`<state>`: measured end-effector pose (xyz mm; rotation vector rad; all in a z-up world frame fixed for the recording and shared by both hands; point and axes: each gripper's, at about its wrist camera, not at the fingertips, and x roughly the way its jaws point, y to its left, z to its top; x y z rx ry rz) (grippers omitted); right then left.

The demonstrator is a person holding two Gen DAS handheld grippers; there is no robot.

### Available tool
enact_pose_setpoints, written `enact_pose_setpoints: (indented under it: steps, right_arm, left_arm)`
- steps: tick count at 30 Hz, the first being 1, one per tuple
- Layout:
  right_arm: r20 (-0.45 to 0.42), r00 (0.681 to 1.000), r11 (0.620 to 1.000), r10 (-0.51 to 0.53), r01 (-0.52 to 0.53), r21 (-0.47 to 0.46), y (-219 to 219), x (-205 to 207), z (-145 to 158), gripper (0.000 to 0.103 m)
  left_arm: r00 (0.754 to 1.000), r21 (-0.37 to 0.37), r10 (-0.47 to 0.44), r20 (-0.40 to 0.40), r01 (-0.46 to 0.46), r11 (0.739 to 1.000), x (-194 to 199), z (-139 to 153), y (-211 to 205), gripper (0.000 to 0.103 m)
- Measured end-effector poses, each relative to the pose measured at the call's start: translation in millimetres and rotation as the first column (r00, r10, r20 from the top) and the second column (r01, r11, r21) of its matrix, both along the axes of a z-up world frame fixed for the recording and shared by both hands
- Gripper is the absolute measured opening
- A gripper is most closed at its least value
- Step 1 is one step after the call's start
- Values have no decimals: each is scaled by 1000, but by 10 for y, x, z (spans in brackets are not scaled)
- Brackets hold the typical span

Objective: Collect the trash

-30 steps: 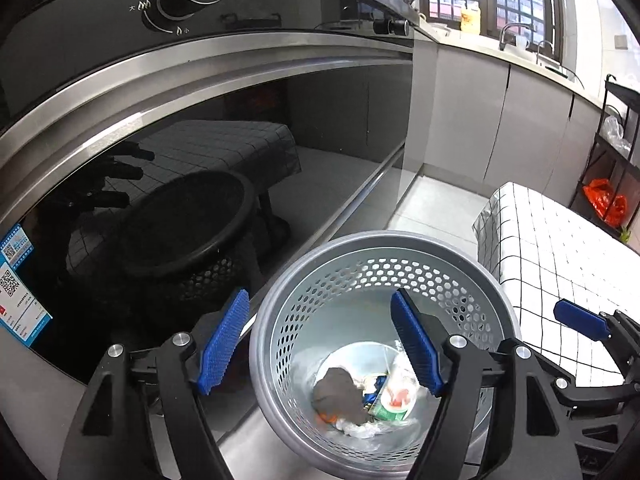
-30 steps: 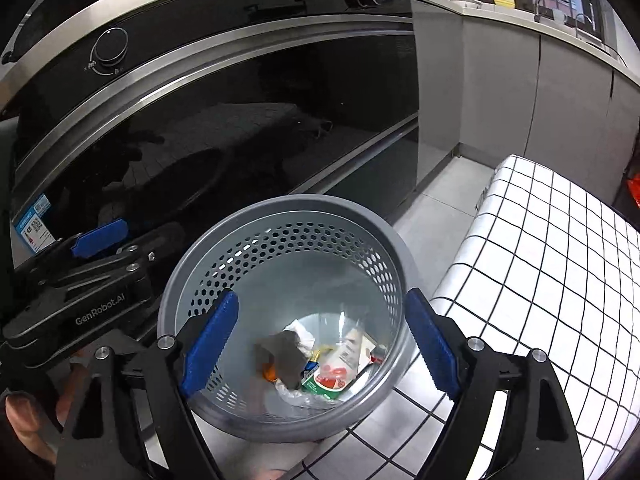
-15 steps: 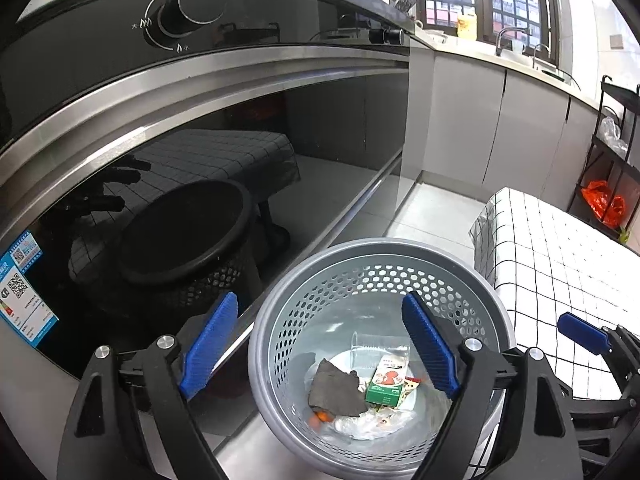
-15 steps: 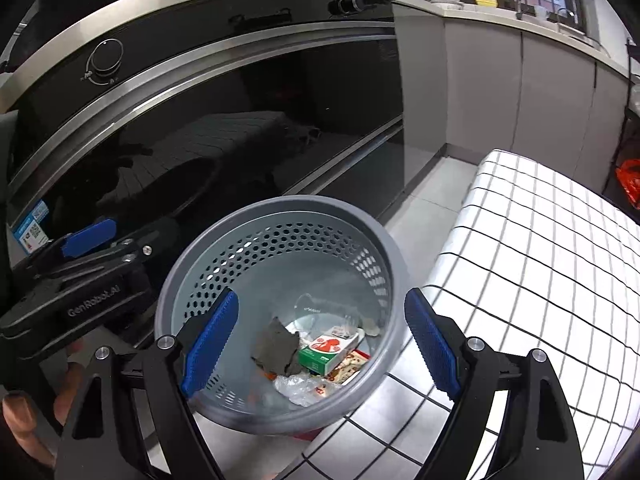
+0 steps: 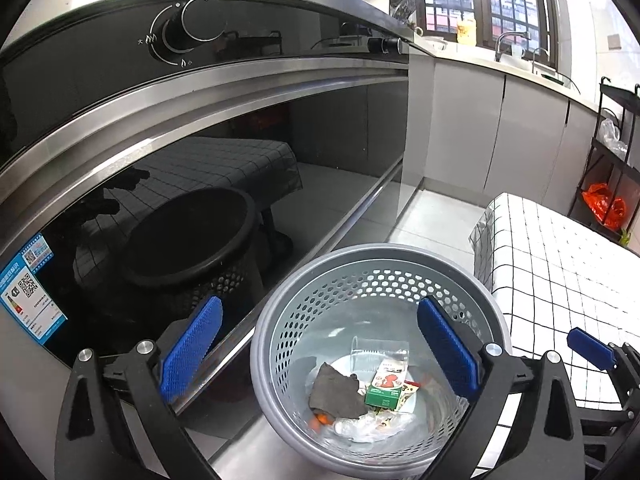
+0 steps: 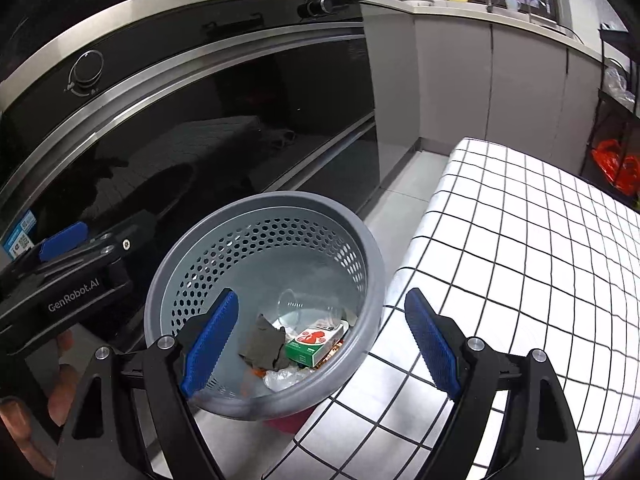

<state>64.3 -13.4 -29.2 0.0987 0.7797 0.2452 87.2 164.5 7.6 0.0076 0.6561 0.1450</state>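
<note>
The bin (image 5: 280,332) is grey plastic, its wall pierced with a honeycomb of small round holes. Inside lies a green and white carton (image 5: 387,385) with a red figure printed on it, a dark grey-brown crumpled scrap (image 5: 334,392), a clear plastic cup (image 5: 366,354) and a bit of orange (image 5: 319,421). The gripper pads (image 5: 191,344) are bright blue with a fine ribbed texture — their arms black. The tablecloth (image 6: 520,240) is white with a thin black grid. The oven front (image 5: 200,184) is glossy black — banded in brushed silver. A sticker (image 5: 32,296) on it is blue and white. An orange-red bag (image 5: 604,205) sits on a black rack.
</note>
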Motion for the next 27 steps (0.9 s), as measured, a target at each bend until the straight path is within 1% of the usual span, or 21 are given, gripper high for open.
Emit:
enact_pose_setpoints:
  steps: [8, 20, 27]
  right_arm:
    - [25, 999, 999, -42, 42, -12, -12, -66, 68, 81]
    - [48, 996, 997, -76, 77, -20, 7, -106, 134, 81]
    - [51, 995, 996, -85, 86, -19, 8, -101, 149, 81]
  left_arm:
    - [1000, -6, 15, 25, -15, 1000, -57, 48, 30, 97]
    - [1000, 5, 12, 27, -12, 1000, -85, 47, 16, 97]
    - [1000, -12, 9, 24, -8, 1000, -93, 42, 52, 97]
